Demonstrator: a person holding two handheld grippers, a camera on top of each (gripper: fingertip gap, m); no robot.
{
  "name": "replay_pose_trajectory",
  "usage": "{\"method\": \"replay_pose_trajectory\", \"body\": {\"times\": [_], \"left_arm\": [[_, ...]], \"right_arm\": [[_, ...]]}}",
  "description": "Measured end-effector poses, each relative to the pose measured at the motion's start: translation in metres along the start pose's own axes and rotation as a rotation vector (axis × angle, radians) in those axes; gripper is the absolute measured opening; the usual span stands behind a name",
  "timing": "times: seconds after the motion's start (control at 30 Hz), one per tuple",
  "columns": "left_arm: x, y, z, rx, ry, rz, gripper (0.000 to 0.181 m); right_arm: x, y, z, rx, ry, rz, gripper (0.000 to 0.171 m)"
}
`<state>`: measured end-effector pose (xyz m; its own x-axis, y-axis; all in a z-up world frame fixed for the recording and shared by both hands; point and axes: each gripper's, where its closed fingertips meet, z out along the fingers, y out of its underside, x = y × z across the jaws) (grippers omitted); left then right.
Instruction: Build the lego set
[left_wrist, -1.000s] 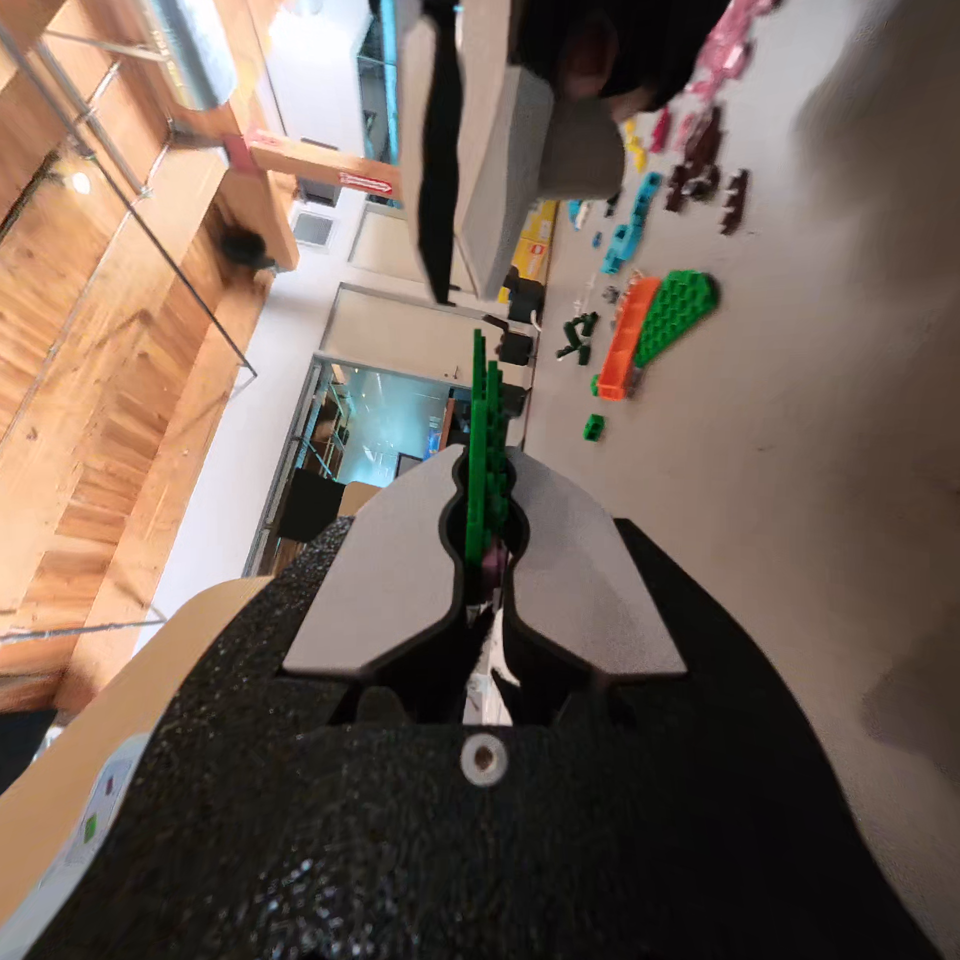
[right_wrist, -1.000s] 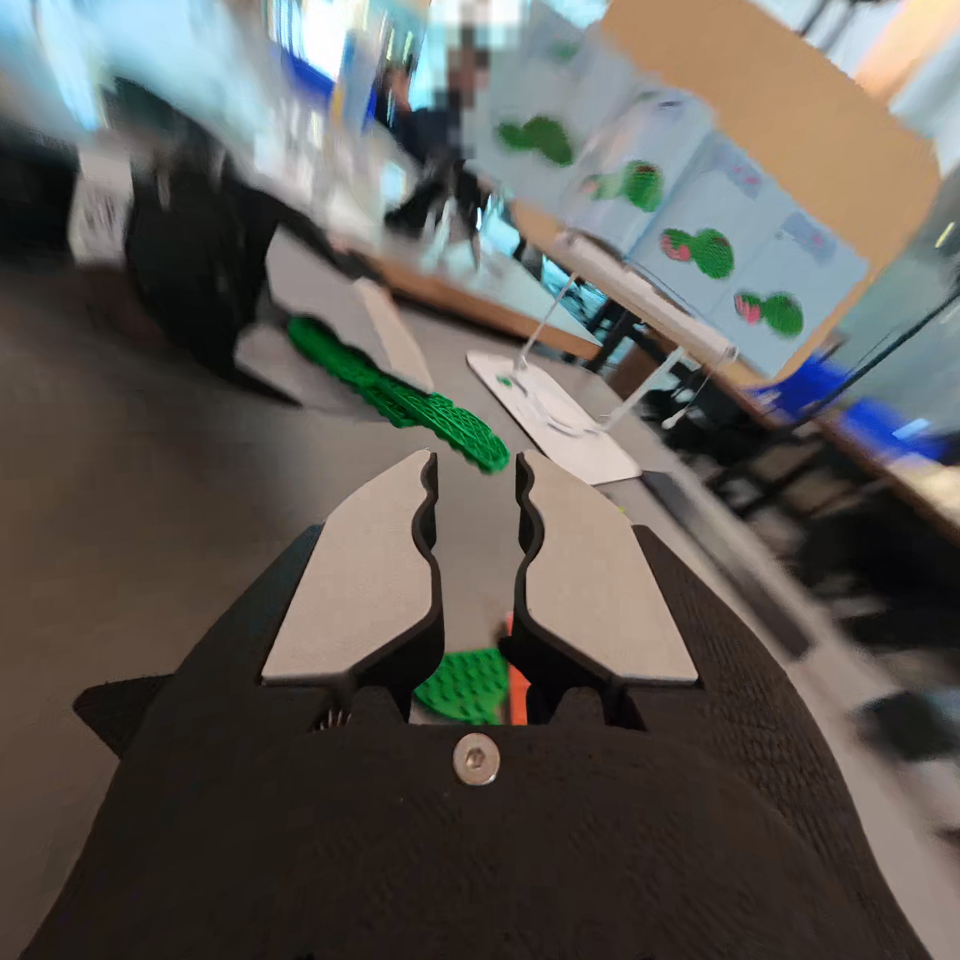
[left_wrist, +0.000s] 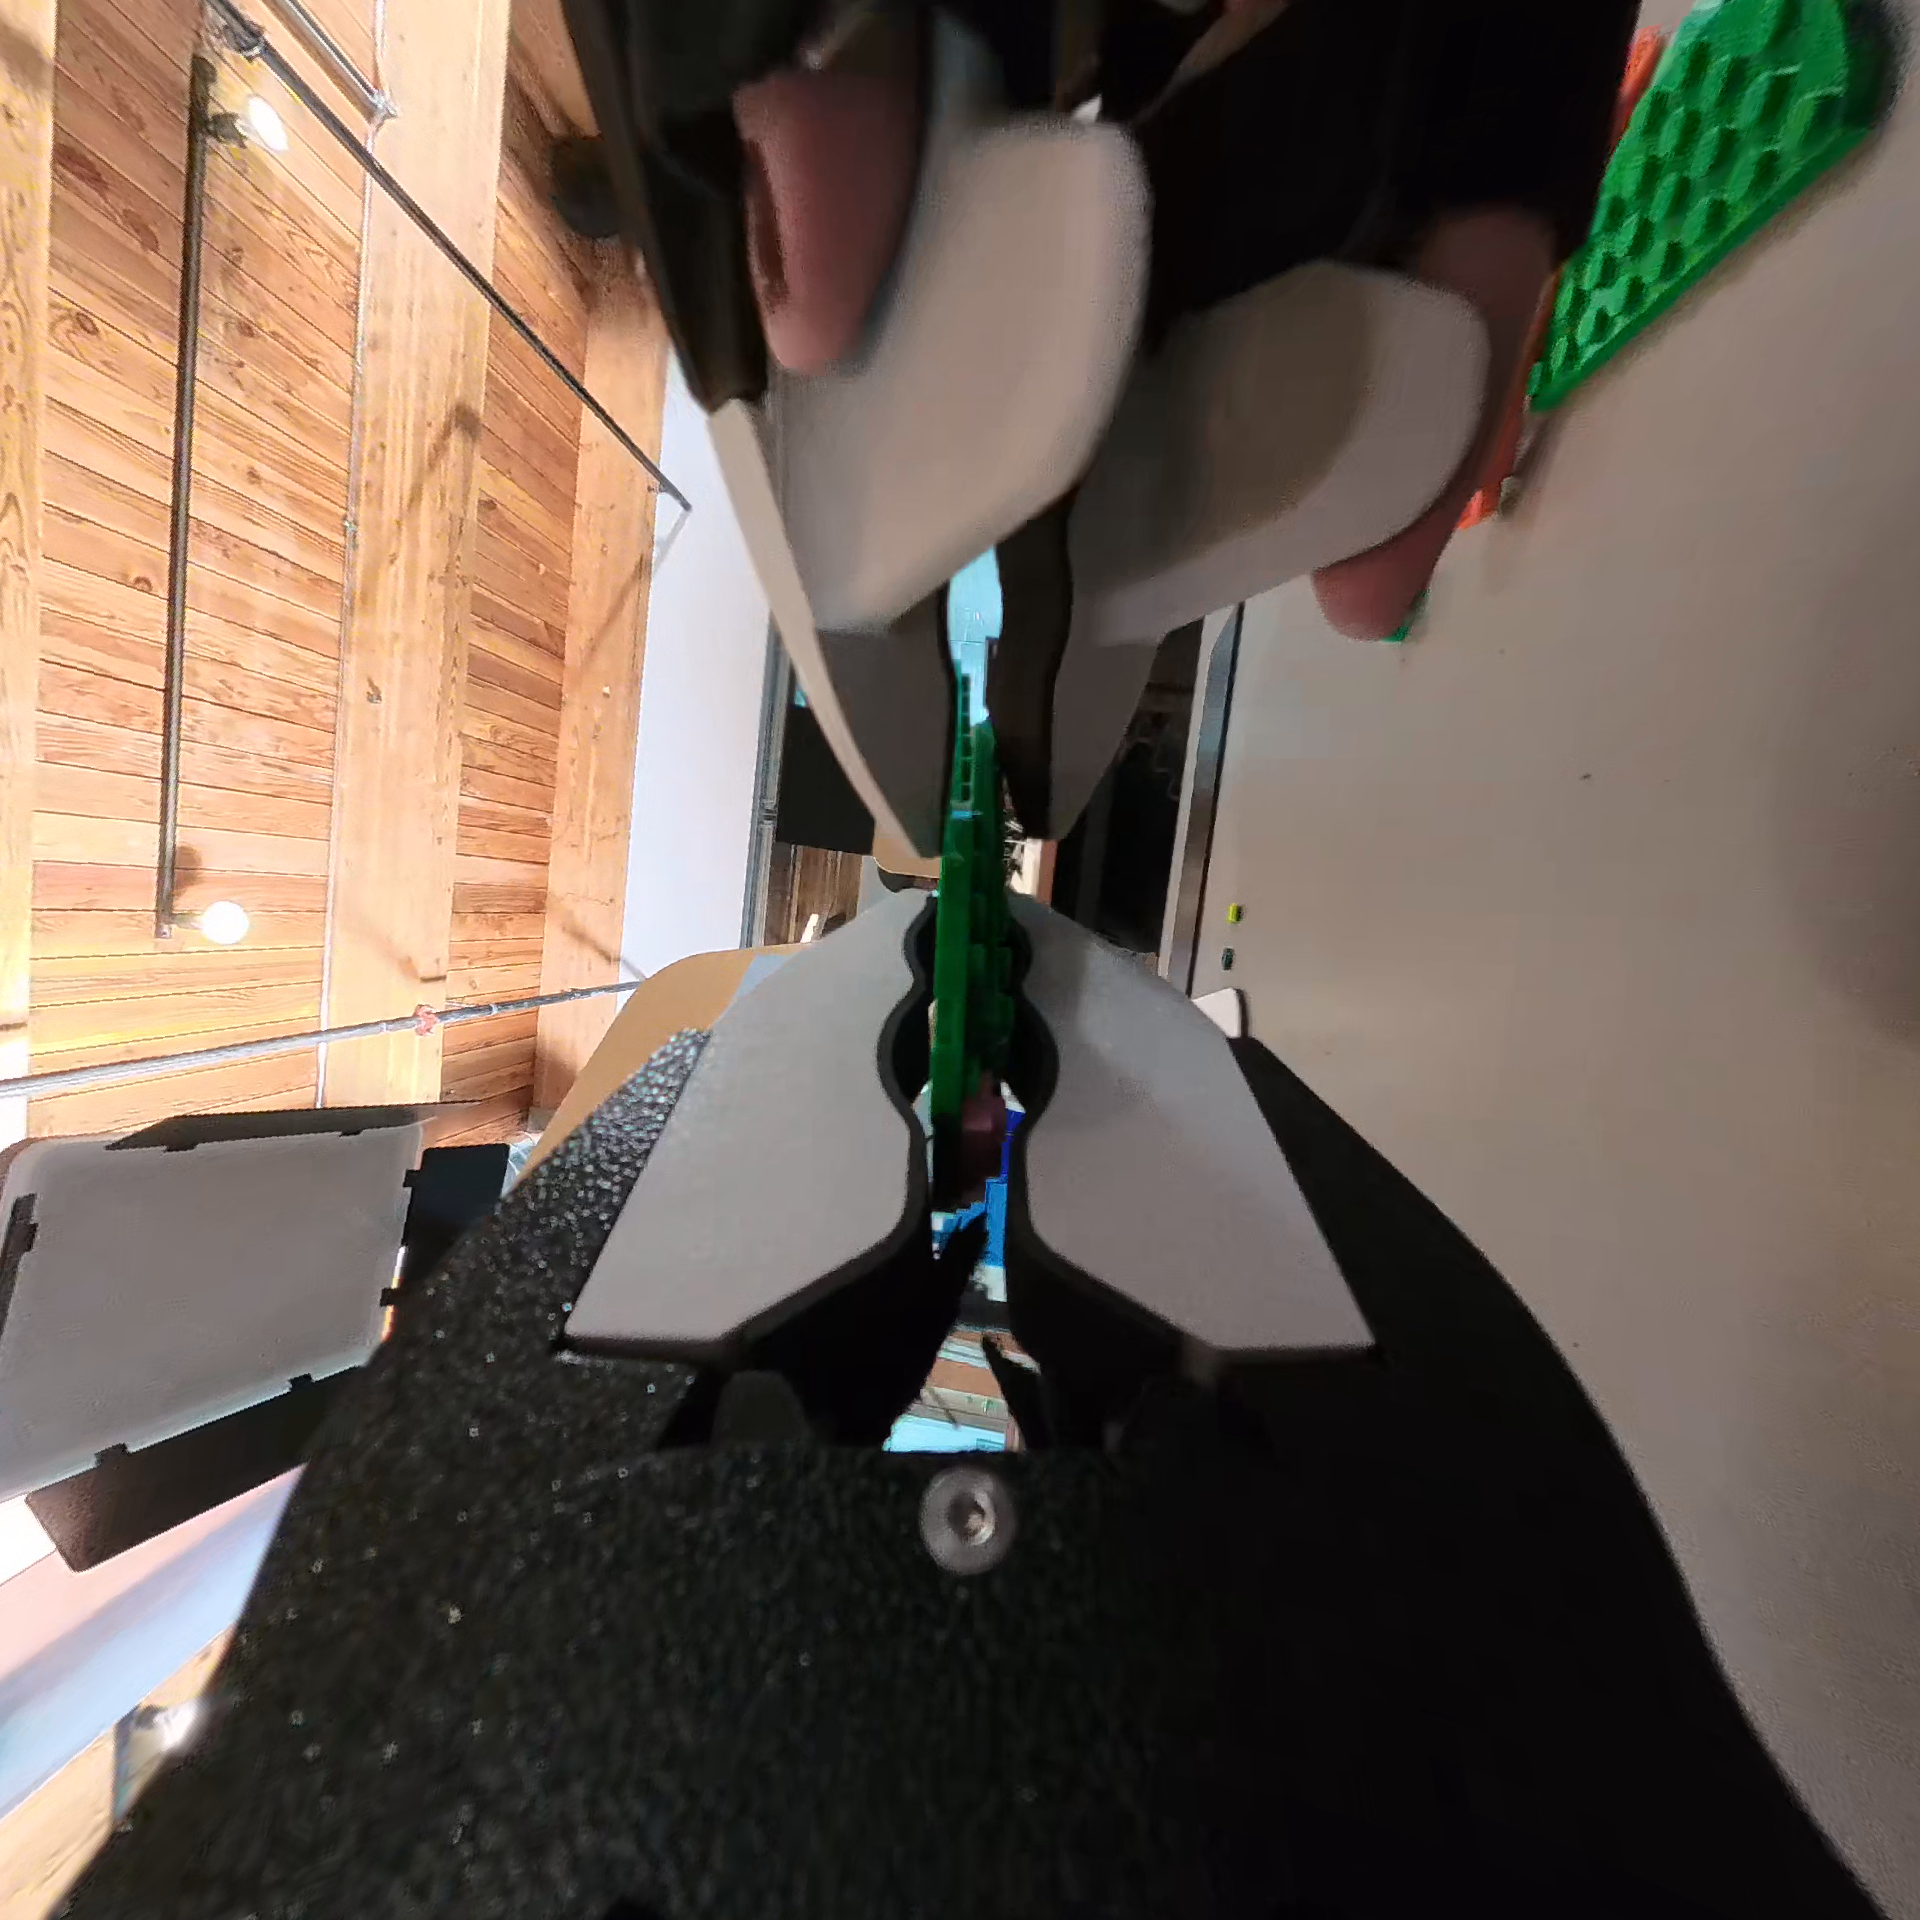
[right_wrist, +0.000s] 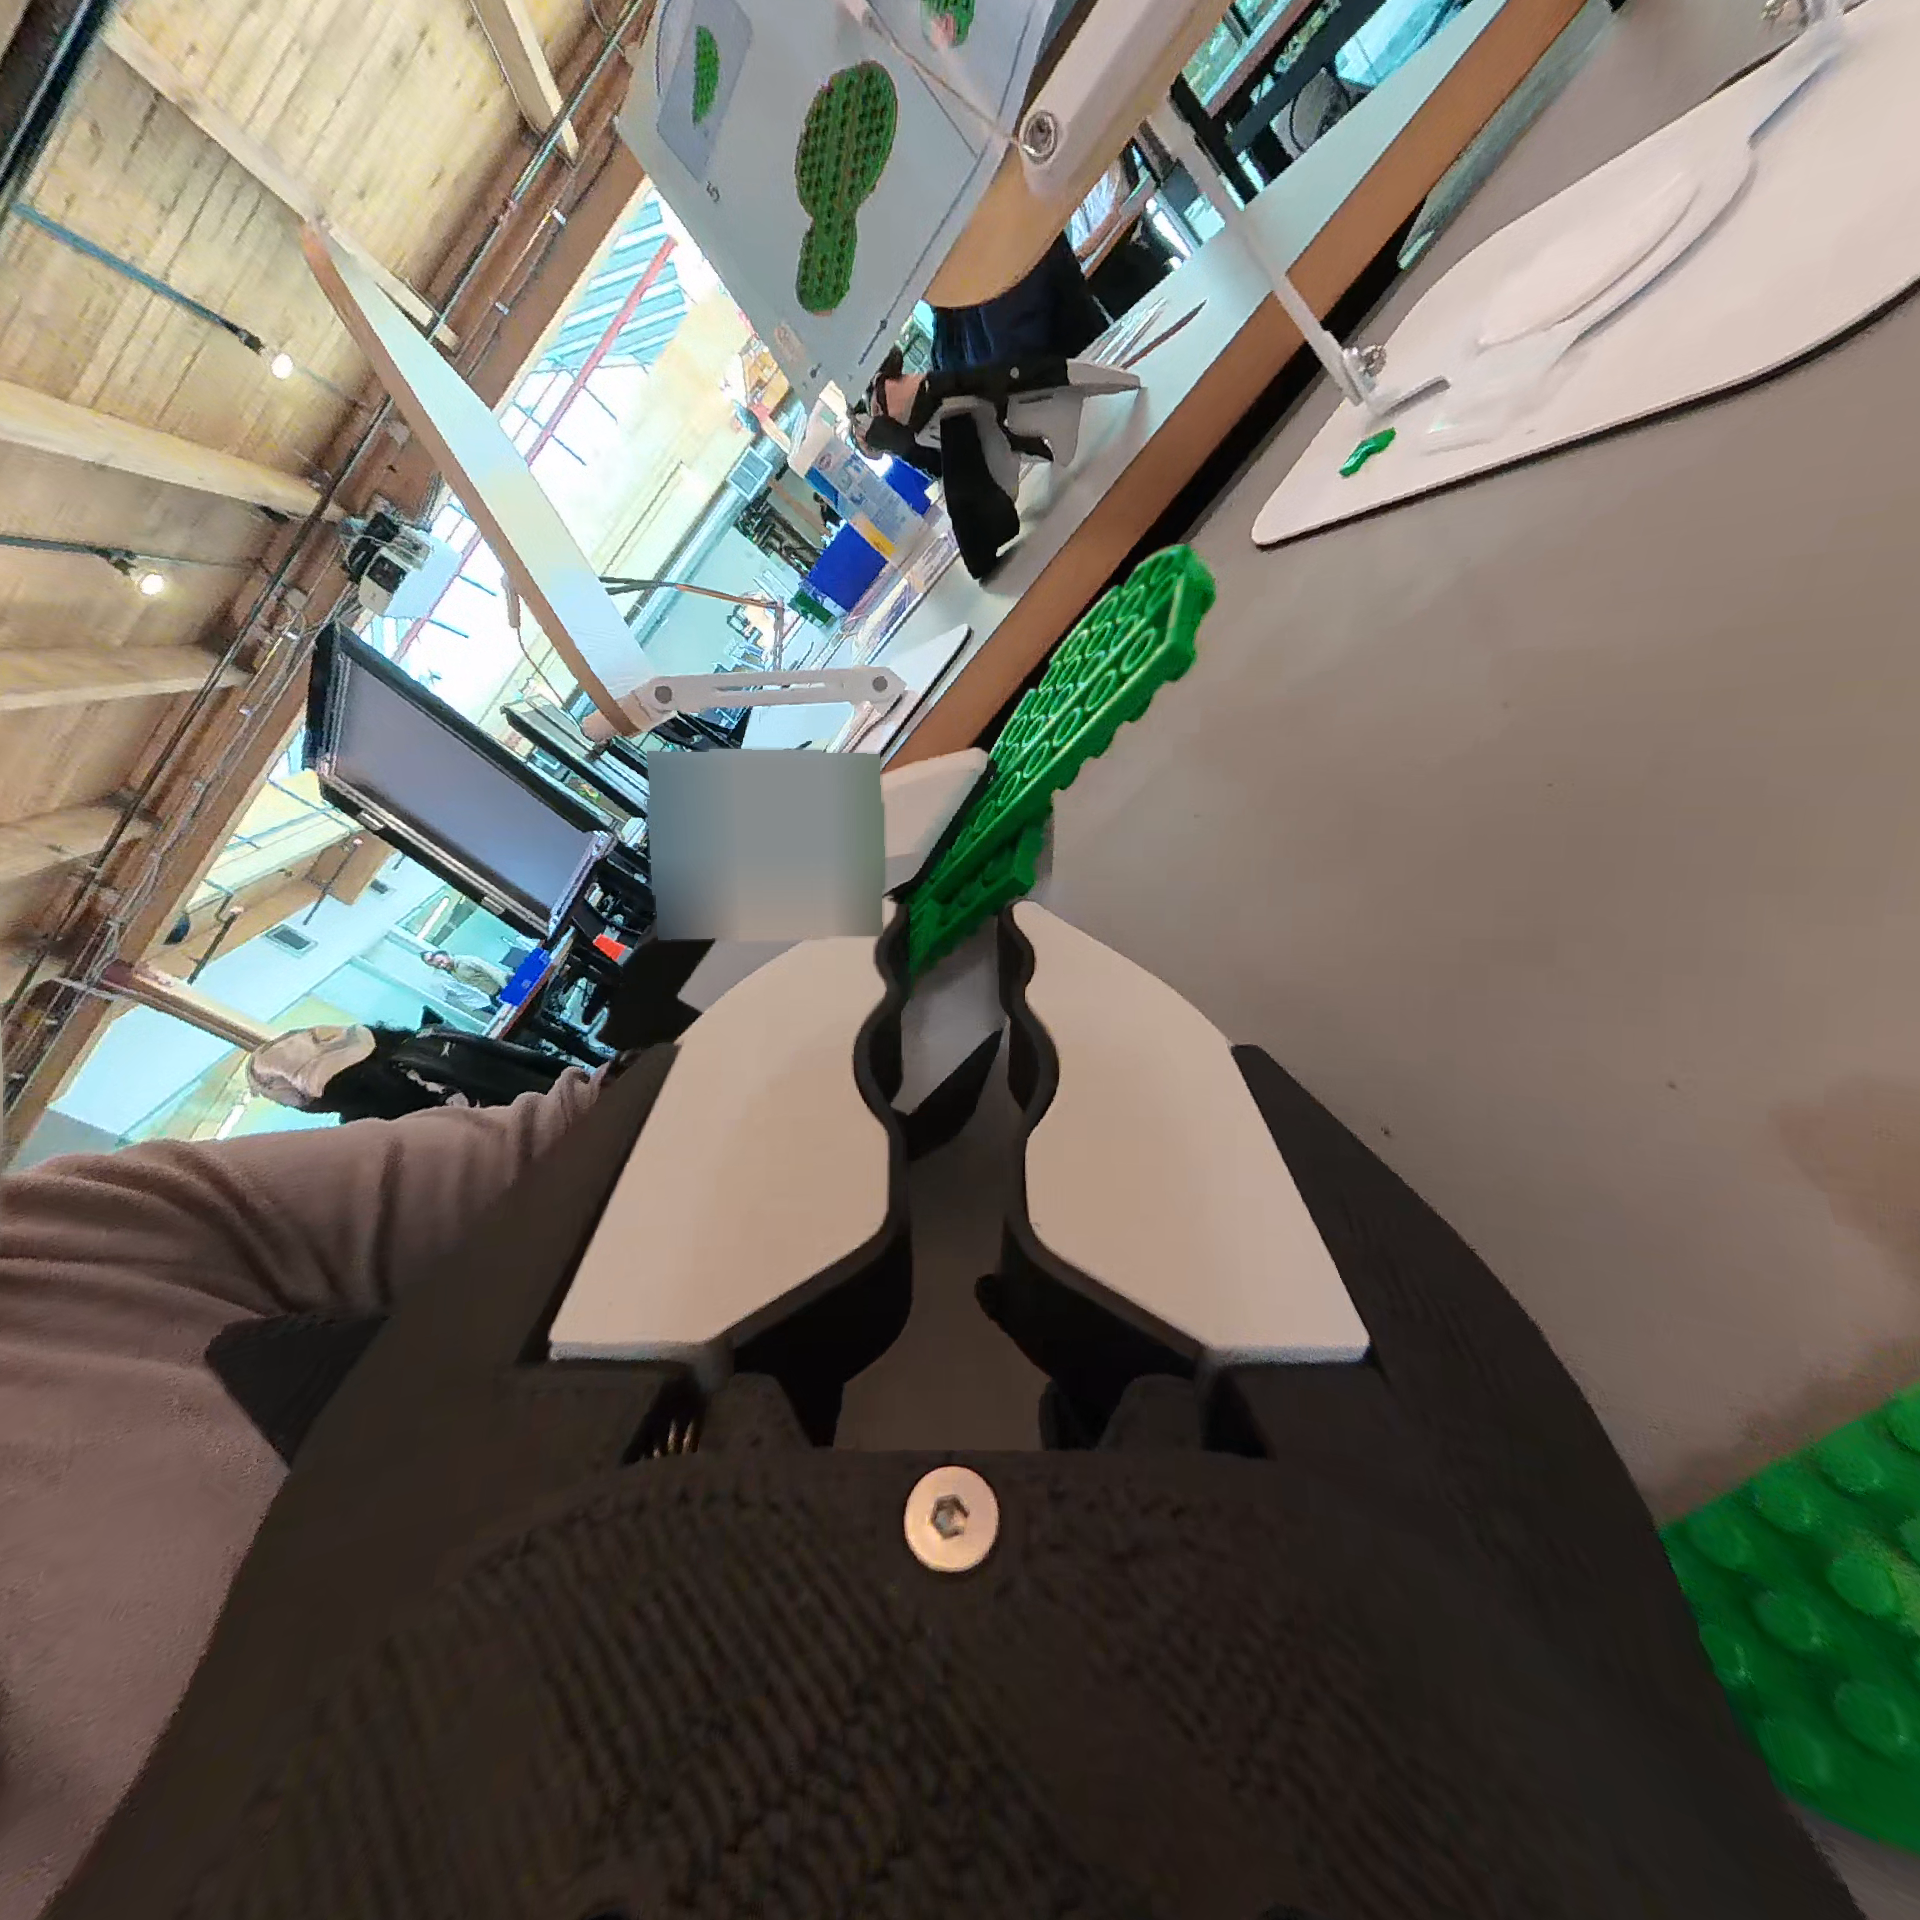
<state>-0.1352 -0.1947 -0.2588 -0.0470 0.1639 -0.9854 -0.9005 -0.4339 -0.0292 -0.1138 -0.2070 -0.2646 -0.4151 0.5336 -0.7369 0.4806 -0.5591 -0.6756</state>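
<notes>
left tongs (left_wrist: 971, 997) clamped on green plate assembly (left_wrist: 971, 935), held edge-on, raised off desk (left_wrist: 1558, 935) | right tongs (right_wrist: 951, 971) parted, straddling its far end, not yet gripping | likely light, stiff, thin; seams may pop; best pinched on flat faces | second green plate (right_wrist: 1829, 1621) beside right tongs

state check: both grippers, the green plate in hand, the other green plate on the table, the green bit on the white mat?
left gripper: shut on the green plate.
right gripper: open, jaws straddling the green plate's far end, no grip visible.
green plate: off the table, held edge-on.
second green plate: flat on the table, studs up, beside an orange piece.
small green piece: loose on the white mat.
</notes>
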Motion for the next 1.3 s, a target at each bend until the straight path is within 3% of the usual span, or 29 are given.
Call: {"method": "replay_pose_trajectory", "body": {"times": [0.3,0.4,0.57,0.73,0.8,0.97,1.1,1.3], "left_arm": [[-0.009,-0.003,-0.002,0.005,-0.056,0.029,0.01],[-0.006,-0.004,-0.002,0.015,-0.028,-0.036,0.032],[0.006,-0.002,-0.002,0.049,0.136,-0.247,0.049],[0.021,0.008,0.0,0.025,0.309,-0.435,0.053],[0.031,0.012,0.002,0.002,0.402,-0.553,0.065],[0.039,-0.031,-0.02,0.263,0.783,-1.058,0.084],[0.02,-0.047,-0.034,0.445,0.937,-1.349,0.073],[0.005,-0.055,-0.04,0.547,0.915,-1.443,0.032]], "right_arm": [[-0.008,-0.002,0.006,0.022,-0.034,0.043,0.013],[-0.01,-0.005,0.004,0.023,-0.04,0.024,0.009],[-0.007,-0.01,-0.007,-0.018,-0.034,-0.04,0.008],[-0.002,-0.019,-0.023,-0.09,0.059,-0.227,0.007],[-0.003,-0.027,-0.03,-0.089,0.097,-0.271,0.008],[-0.01,-0.019,-0.038,-0.27,0.114,-0.398,0.007],[-0.016,-0.003,-0.039,-0.491,0.069,-0.503,0.007],[-0.031,0.008,-0.028,-0.642,-0.016,-0.588,0.007]]}}
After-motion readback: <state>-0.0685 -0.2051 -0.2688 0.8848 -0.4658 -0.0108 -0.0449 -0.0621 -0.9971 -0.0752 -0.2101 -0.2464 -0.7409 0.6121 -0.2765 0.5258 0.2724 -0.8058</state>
